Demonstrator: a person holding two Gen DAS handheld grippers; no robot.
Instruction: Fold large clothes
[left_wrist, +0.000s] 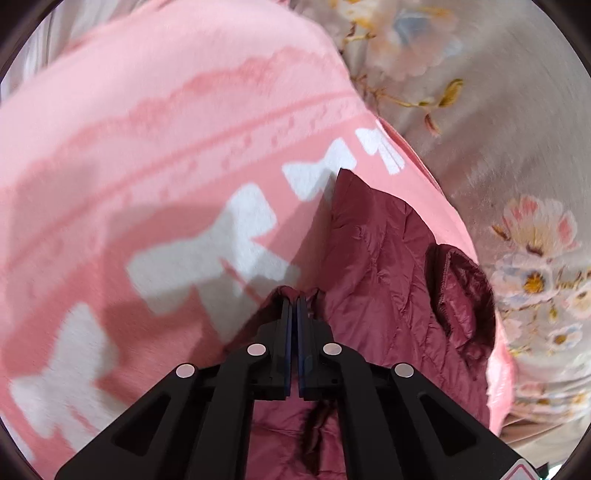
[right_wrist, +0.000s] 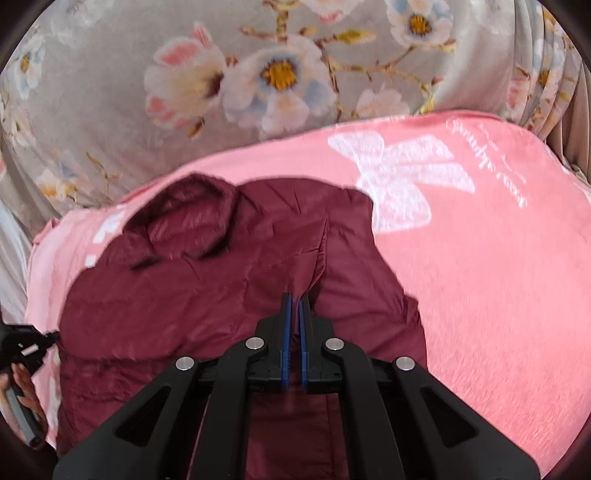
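Note:
A dark maroon quilted jacket (left_wrist: 388, 251) lies crumpled on a pink blanket (left_wrist: 166, 129) with white bow prints. My left gripper (left_wrist: 295, 295) is shut, with a bunch of the jacket's edge pinched at its tips. In the right wrist view the jacket (right_wrist: 221, 277) spreads across the middle, its hood or collar bulging at the upper left. My right gripper (right_wrist: 296, 297) is shut on a raised fold of the jacket, and fabric rises in a ridge from its tips. The left gripper (right_wrist: 22, 345) and a hand (right_wrist: 22, 384) show at the jacket's left edge.
The pink blanket (right_wrist: 480, 277) covers a bed with a grey floral sheet (right_wrist: 147, 74) beyond it. That floral sheet (left_wrist: 498, 110) also runs along the right of the left wrist view. Blanket stretches bare to the jacket's right.

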